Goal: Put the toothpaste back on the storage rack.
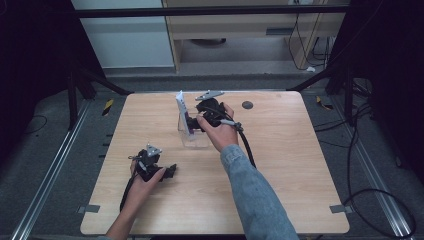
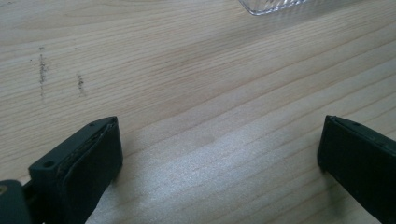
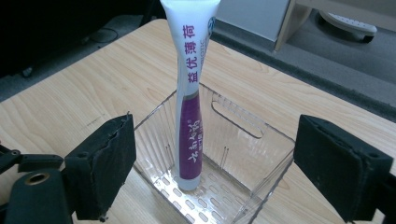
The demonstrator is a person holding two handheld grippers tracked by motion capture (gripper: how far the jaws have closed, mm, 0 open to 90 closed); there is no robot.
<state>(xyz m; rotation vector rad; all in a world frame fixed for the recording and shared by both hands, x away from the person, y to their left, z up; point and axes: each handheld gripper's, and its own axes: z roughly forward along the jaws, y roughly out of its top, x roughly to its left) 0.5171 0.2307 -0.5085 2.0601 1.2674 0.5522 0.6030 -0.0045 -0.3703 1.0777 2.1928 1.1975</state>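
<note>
Right gripper (image 3: 215,163) is held over the clear plastic bin (image 3: 243,140) at the table's (image 1: 280,150) middle, jaws spread wide, gripping nothing. A white-and-purple tube (image 3: 189,107) stands upright inside the bin. Left gripper (image 2: 219,158) rests low near the table's front-left, jaws wide, empty.
</note>
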